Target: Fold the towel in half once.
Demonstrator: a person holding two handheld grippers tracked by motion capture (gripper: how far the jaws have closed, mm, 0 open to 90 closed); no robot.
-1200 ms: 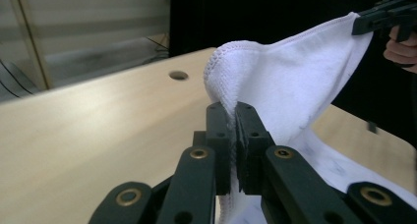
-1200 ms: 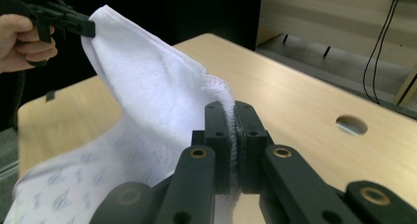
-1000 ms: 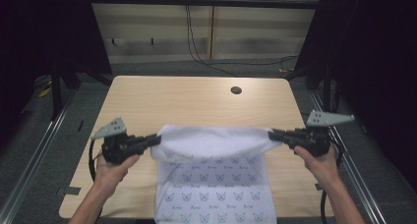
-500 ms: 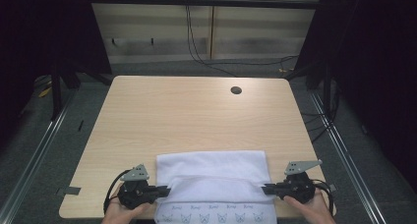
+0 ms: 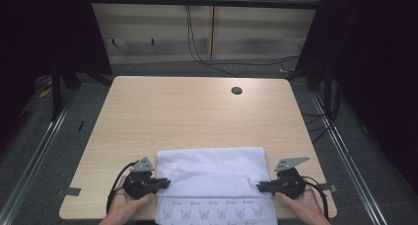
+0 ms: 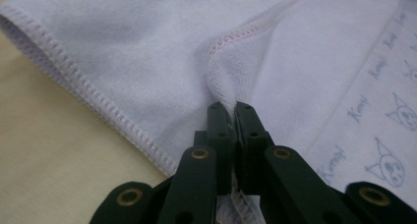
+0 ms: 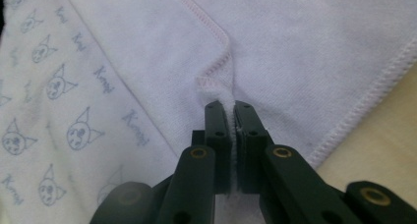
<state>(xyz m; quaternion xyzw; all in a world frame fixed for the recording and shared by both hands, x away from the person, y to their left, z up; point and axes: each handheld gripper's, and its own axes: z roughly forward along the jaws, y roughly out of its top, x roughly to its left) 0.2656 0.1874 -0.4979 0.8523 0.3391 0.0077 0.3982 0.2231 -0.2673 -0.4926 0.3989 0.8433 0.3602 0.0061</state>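
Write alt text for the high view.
A person's two grippers, left gripper and right gripper, each pinch a corner of a white towel folded over at the near edge of a wooden table. The towel's cat-printed side shows below the fold.

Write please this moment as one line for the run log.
left gripper: shut on towel hem | right gripper: shut on towel hem | towel: folded over, on table near edge

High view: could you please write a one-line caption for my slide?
Both tongs, left and right, pinch a folded white cat-print towel on the pale wooden table.
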